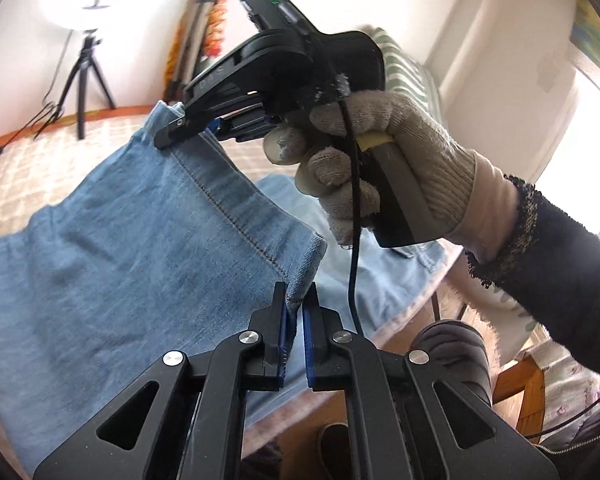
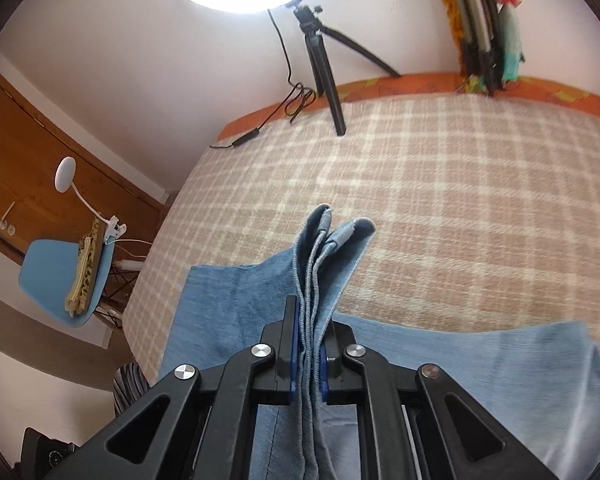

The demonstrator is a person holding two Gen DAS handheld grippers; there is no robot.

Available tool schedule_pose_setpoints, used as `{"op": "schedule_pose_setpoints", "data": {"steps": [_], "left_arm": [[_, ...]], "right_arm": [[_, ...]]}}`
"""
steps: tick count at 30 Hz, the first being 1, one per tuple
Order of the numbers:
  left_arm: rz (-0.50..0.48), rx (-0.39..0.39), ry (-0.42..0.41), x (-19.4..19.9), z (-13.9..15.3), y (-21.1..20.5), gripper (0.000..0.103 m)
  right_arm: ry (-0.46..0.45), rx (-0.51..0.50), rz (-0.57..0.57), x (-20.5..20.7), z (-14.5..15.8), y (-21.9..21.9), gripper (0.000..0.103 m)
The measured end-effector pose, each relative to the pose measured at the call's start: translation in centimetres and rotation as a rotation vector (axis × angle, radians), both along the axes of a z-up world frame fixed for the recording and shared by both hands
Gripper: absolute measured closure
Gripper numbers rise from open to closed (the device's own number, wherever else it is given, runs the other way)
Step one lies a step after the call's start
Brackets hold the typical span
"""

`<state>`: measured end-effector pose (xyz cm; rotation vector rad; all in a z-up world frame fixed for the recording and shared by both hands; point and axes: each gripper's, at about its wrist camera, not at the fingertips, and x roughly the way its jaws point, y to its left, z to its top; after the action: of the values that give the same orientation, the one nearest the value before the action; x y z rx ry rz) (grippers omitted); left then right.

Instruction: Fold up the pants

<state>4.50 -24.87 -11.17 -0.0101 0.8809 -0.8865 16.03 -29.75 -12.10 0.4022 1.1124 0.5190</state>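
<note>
Pants of light blue denim (image 1: pixel 112 248) lay on the checked beige bedspread (image 2: pixel 440 184), 1 end lifted clear of it between 2 grippers. The left gripper (image 1: pixel 295 308) pinched 1 corner of that lifted edge, the right gripper (image 1: pixel 180 130) pinched the other, farther toward the orange far edge (image 2: pixel 400 80). The long axis seemingly ran back toward the bed's near edge, so the fold likely carried the edge along it.

Both grippers clamped, raised and angled downward.

Left gripper (image 1: pixel 296 312) pinched tight on a denim corner; right gripper (image 2: pixel 309 344) closed on bunched layers of the pants (image 1: pixel 140 248), gripped by a gloved right hand (image 1: pixel 380 160) with a dark sleeve (image 1: pixel 560 280) reaching in from the right.
</note>
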Motion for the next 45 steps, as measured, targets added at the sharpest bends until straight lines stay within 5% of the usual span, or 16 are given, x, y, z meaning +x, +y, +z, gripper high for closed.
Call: {"op": "schedule_pose_setpoints", "data": {"steps": [9, 14, 19, 28, 32, 36, 39, 45], "left_arm": [[-0.091, -0.024, -0.015, -0.1, 0.2, -4.1, 0.099], [-0.093, 0.052, -0.086, -0.1, -0.4, -5.3, 0.099], [-0.118, 0.110, -0.045, 0.3, -1.5, -4.7, 0.097], [-0.085, 0.140, 0.045, 1.7, -0.6, -1.9, 0.059], [0.012, 0.146, 0.048, 5.7, -0.2, -0.2, 0.056], [0.087, 0.180, 0.061, 10.4, -2.0, -0.3, 0.056], [0.108, 0.192, 0.128, 13.2, -3.8, -0.7, 0.056], [0.121, 0.123, 0.192, 17.2, -2.4, -2.1, 0.056]], "right_arm": [[-0.016, -0.062, -0.066, -1.9, 1.7, -5.0, 0.098], [-0.004, -0.049, -0.098, -2.1, 1.0, -7.3, 0.098], [0.031, -0.022, -0.094, -1.2, -1.4, -6.7, 0.098], [0.031, 0.010, -0.059, -0.8, -3.4, -7.0, 0.098], [-0.029, 0.012, -0.032, -2.1, -3.2, -7.7, 0.098], [0.006, 0.021, -0.016, -2.2, -4.6, -8.3, 0.088], [0.033, 0.082, -0.029, -2.3, -5.6, -9.3, 0.055], [0.016, 0.062, 0.000, -5.3, -6.4, -10.3, 0.056]]}}
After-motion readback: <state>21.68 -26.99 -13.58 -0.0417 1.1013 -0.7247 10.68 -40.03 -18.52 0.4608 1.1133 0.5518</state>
